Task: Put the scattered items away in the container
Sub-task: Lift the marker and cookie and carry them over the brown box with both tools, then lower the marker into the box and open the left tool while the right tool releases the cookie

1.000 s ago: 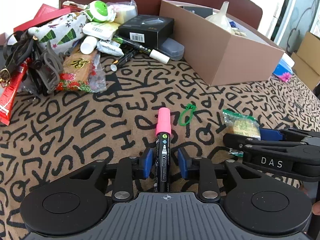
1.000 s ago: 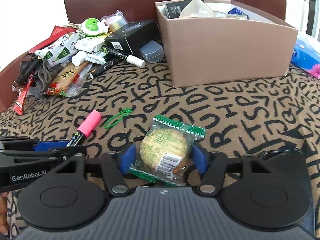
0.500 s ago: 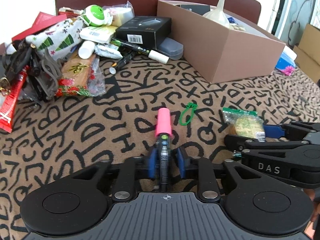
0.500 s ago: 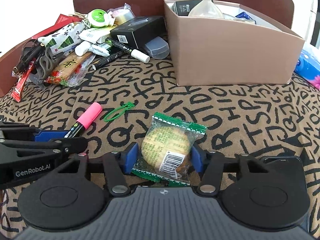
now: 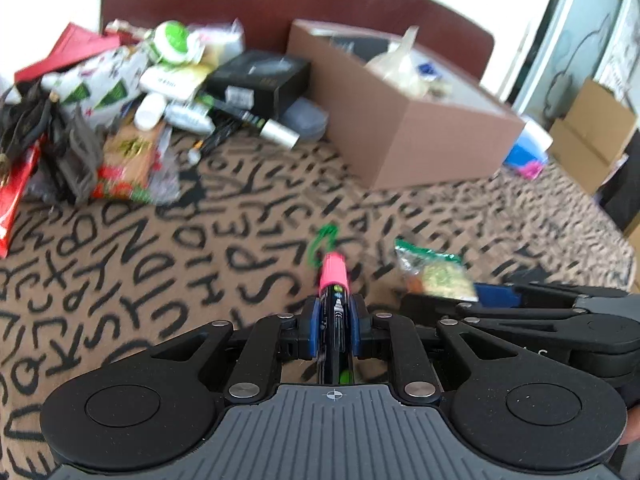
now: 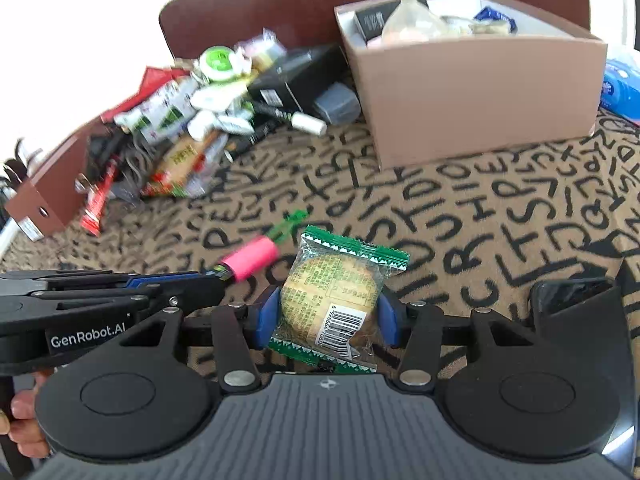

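The pink-capped marker (image 5: pixel 335 300) is squeezed tight between the blue pads of the left gripper (image 5: pixel 335 330), with its pink cap poking out in front. The snack packet (image 6: pixel 334 298) sits between the blue pads of the right gripper (image 6: pixel 327 316), and both pads press on its sides. A green clip (image 6: pixel 289 224) lies on the tablecloth (image 6: pixel 500 216) just past them. The brown box (image 6: pixel 476 92) stands near the far edge, already holding a funnel (image 6: pixel 408 12). A pile of small things (image 6: pixel 208 120) lies by the far left corner
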Demonstrator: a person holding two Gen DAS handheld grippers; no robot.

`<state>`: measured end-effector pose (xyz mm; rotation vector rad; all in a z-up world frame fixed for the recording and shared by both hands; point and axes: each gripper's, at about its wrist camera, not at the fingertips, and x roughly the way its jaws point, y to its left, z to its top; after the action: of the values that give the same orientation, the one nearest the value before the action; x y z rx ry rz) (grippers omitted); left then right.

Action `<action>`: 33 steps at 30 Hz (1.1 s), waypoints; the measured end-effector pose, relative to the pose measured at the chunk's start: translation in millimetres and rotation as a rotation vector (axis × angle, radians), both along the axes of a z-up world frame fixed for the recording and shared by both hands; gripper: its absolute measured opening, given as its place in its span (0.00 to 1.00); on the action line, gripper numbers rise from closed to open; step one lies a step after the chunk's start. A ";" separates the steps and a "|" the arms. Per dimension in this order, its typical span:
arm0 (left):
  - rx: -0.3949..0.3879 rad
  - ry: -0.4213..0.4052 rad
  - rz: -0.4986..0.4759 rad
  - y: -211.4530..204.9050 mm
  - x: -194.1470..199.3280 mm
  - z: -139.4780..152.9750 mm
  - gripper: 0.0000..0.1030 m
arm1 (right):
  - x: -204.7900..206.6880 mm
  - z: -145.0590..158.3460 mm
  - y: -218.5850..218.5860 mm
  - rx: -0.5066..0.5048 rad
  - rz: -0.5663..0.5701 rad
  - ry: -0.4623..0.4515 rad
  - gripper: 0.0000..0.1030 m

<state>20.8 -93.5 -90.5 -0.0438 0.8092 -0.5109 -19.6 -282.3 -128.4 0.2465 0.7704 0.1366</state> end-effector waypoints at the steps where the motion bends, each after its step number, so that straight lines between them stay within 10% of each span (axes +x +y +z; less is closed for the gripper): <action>1: -0.005 -0.012 -0.006 -2.1 0.1 5.3 0.11 | -0.8 5.9 -2.4 0.009 0.000 -0.014 0.54; 21: -0.140 -0.279 -0.099 -96.3 67.5 137.1 0.11 | 47.3 123.7 -80.2 -0.120 -0.127 -0.314 0.54; 33: -0.103 -0.333 -0.123 -187.6 138.9 135.1 0.11 | 127.1 104.4 -144.1 -0.295 -0.186 -0.263 0.54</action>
<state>159.7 -281.1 44.7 -0.0033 0.4617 -0.6561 107.6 -426.3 -23.9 0.0180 0.4950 -0.1190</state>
